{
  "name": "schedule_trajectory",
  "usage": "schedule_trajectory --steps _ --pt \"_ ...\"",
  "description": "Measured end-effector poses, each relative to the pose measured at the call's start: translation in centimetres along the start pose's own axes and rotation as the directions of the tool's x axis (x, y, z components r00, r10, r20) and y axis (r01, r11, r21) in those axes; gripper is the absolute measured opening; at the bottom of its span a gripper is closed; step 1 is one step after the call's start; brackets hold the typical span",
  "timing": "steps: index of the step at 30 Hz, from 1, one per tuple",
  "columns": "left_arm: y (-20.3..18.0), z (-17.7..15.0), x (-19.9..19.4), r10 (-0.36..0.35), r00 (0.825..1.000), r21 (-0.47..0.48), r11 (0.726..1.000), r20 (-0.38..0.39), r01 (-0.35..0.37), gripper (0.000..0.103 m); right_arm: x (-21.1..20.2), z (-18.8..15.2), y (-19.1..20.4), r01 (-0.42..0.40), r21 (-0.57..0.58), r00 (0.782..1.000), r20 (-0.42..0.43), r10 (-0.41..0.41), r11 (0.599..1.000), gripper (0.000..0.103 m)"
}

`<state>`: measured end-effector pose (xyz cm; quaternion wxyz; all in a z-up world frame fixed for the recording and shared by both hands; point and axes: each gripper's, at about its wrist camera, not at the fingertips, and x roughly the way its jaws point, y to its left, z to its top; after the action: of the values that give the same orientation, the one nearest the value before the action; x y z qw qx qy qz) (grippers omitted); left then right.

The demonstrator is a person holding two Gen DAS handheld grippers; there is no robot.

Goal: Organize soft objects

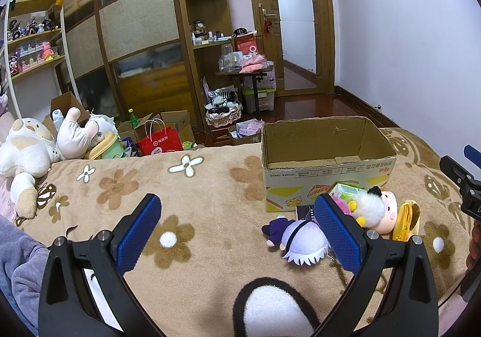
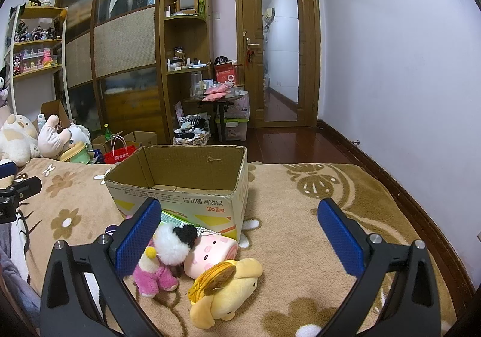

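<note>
You are hovering both grippers, left (image 1: 240, 225) and right (image 2: 240, 228), jaws wide, empty; small plush toys (image 2: 192, 249) clustering at 6 o'clock of open brown cardboard box (image 2: 180, 186), awaiting loading.

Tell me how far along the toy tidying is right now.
Nothing looks done: the cardboard box shows no toys inside. Nothing is in hand either; the left gripper and right gripper are both open. Still left on the blanket: the yellow dog plush, pink plush, pink-faced plush and purple doll.
</note>
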<state>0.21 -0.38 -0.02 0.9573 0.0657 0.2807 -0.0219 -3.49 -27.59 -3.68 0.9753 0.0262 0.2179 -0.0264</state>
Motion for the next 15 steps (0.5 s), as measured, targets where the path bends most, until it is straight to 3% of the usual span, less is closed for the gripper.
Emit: schedule_trajectory --steps 15 --pt "0.06 -0.01 -0.04 0.000 1.000 0.001 1.000 -0.001 0.000 0.101 -0.04 0.00 -0.02 0.002 0.001 1.000 0.000 -0.002 1.000 0.103"
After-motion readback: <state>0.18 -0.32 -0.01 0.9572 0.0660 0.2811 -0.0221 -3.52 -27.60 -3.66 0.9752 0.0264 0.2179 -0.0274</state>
